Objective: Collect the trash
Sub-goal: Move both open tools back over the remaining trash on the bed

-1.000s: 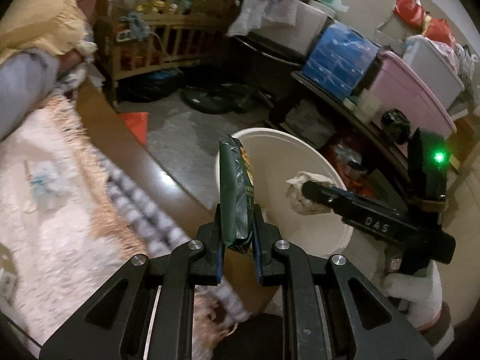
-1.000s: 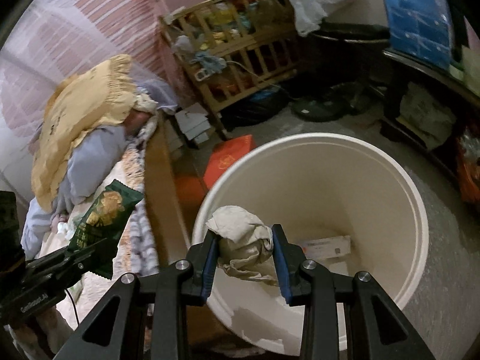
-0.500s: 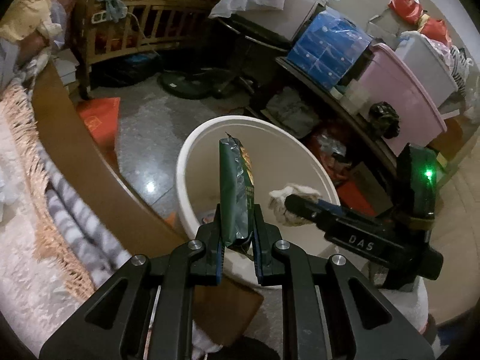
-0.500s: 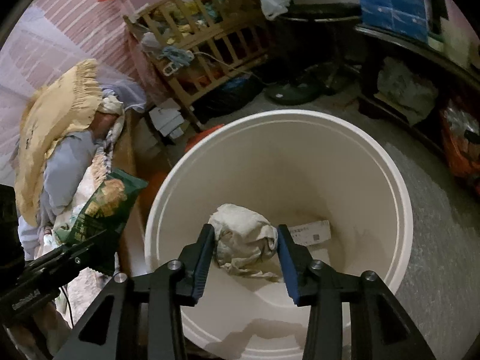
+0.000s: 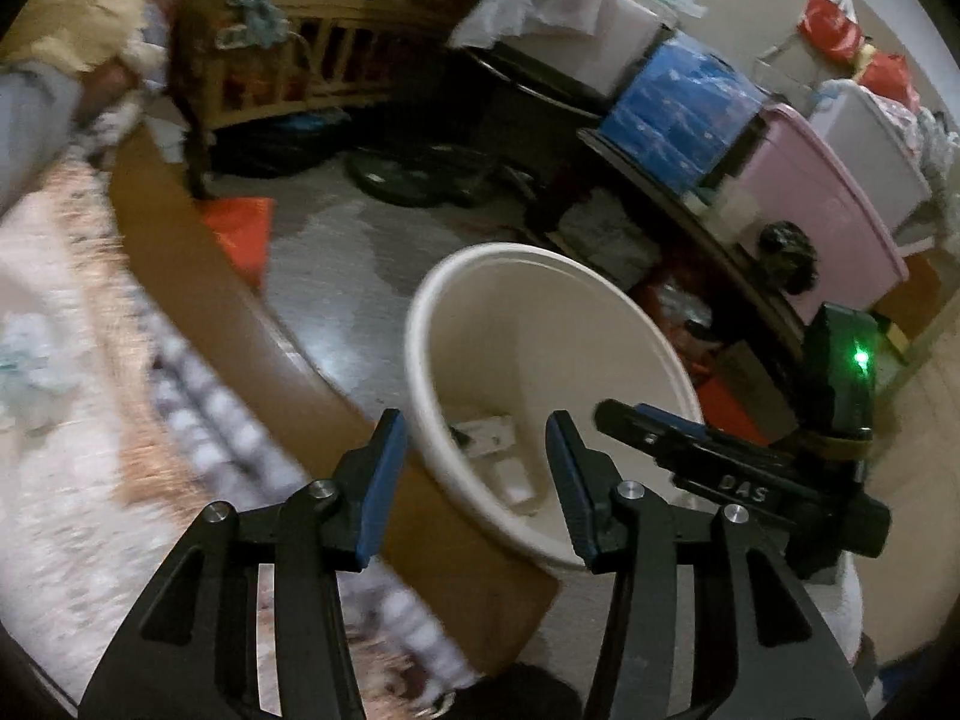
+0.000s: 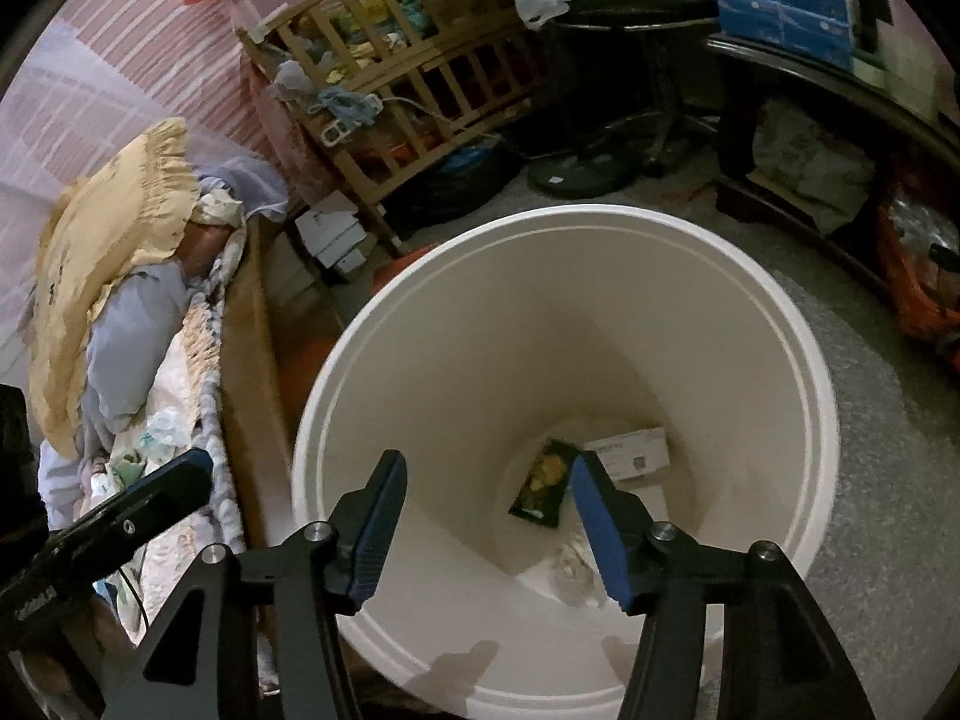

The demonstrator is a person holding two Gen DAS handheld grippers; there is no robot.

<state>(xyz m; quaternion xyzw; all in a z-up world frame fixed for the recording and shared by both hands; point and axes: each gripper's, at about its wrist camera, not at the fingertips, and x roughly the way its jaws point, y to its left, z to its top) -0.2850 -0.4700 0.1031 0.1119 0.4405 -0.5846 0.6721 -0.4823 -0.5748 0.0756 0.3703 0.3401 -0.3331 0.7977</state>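
Both claws wide and empty, left claw point(image 5: 474, 480) and right claw point(image 6: 486, 528) over white bin point(image 6: 822, 396); green snack bag point(image 6: 543, 483) lies at bottom beside probably crumpled tissue point(image 6: 570, 570), light, crinkly, pinch any edge.

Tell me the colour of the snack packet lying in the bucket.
Dark green with a yellow-orange picture; the snack packet shows best in the right wrist view, on the white bucket's floor.
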